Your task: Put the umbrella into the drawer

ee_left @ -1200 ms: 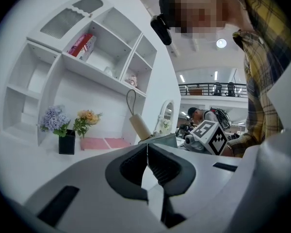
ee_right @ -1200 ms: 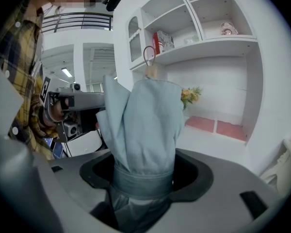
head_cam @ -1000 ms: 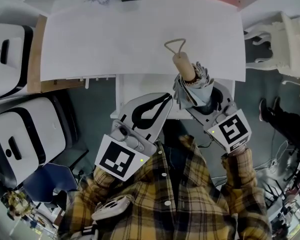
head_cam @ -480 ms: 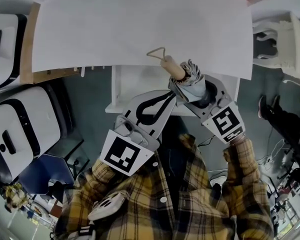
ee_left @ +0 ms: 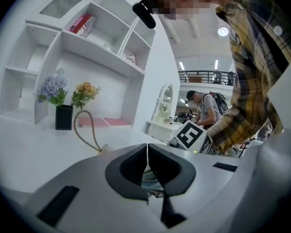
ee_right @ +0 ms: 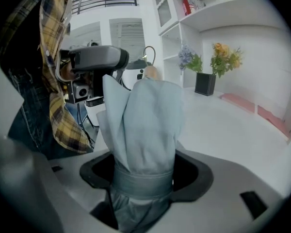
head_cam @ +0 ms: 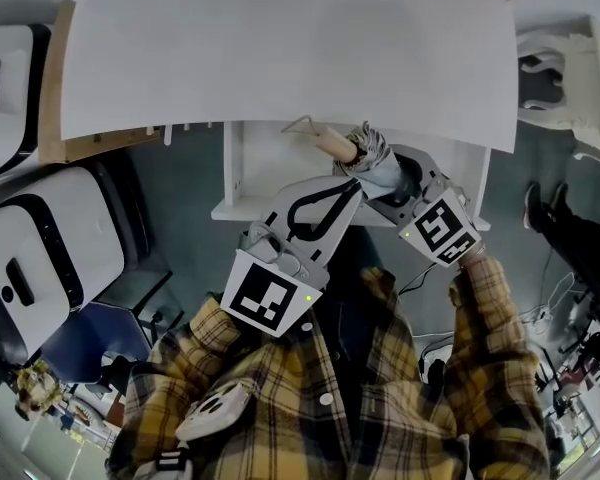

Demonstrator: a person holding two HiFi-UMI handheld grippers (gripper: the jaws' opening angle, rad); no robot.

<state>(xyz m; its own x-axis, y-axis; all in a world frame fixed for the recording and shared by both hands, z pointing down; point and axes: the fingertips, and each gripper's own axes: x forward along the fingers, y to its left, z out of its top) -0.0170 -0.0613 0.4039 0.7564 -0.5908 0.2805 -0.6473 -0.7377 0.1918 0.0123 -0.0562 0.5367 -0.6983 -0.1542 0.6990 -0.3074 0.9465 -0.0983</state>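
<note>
My right gripper (head_cam: 398,180) is shut on a folded light-blue umbrella (head_cam: 374,162), clamped round its strapped middle (ee_right: 143,125). The umbrella's wooden handle (head_cam: 334,146) and cord loop (head_cam: 298,125) point out over the open white drawer (head_cam: 252,176) under the table's front edge. My left gripper (head_cam: 328,204) sits just beside and below the umbrella, shut with nothing between its pads (ee_left: 136,165). In the left gripper view the cord loop (ee_left: 85,130) rises behind the jaws. The drawer's inside is partly hidden by both grippers.
The white tabletop (head_cam: 280,48) fills the upper head view. White appliances (head_cam: 40,258) stand on the floor at left, a white chair (head_cam: 578,78) at right. A flower vase (ee_left: 64,116) and wall shelves stand at the table's back. A person (ee_left: 206,108) stands far behind.
My right gripper has drawn the umbrella back off the tabletop; its handle now lies over the open drawer. My left gripper has stayed shut close beside it.
</note>
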